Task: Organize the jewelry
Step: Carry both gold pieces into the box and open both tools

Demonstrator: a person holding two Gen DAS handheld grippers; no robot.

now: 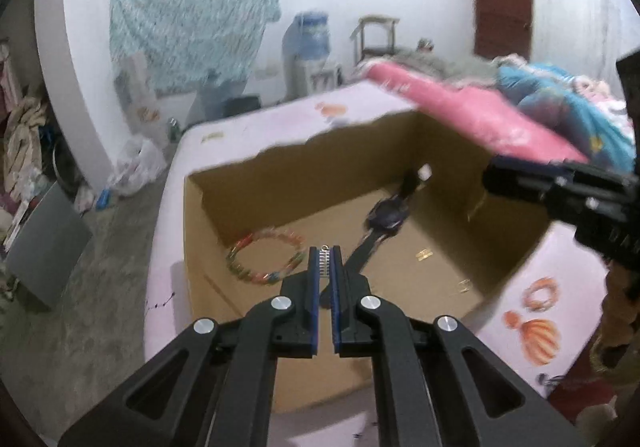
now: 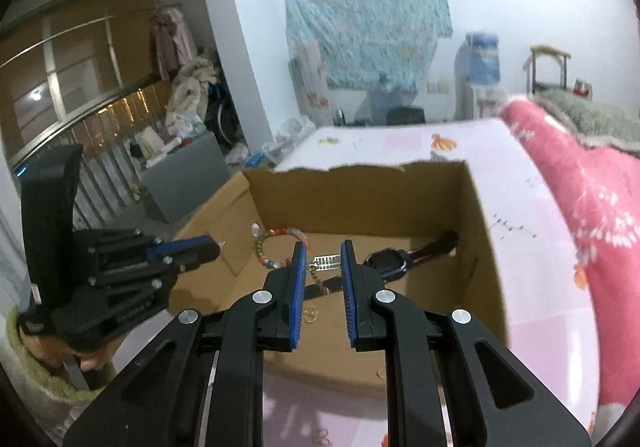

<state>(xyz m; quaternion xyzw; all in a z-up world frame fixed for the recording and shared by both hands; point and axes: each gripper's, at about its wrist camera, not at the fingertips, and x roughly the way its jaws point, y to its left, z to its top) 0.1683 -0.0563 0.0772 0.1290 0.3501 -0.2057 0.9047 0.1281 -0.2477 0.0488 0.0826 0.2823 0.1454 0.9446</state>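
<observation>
Left claw (image 1: 326, 253): clenched on a small silver ribbed charm (image 1: 325, 262) at its tips, above the cardboard box (image 1: 280, 171).

Right claw (image 2: 324, 247): pads narrowly apart, a silver bar (image 2: 328, 261) seen across the gap; whether it is gripped cannot be told.

Writing: raised lettering on the left claw's body, unreadable.

Box floor: bead bracelet (image 1: 264, 259) at 9 o'clock of the left claw, partly covered; watch (image 1: 386, 219) at 1 o'clock, strap end blurred.

Box rim torn at 12 o'clock; bed (image 1: 248, 119) open beyond.
</observation>
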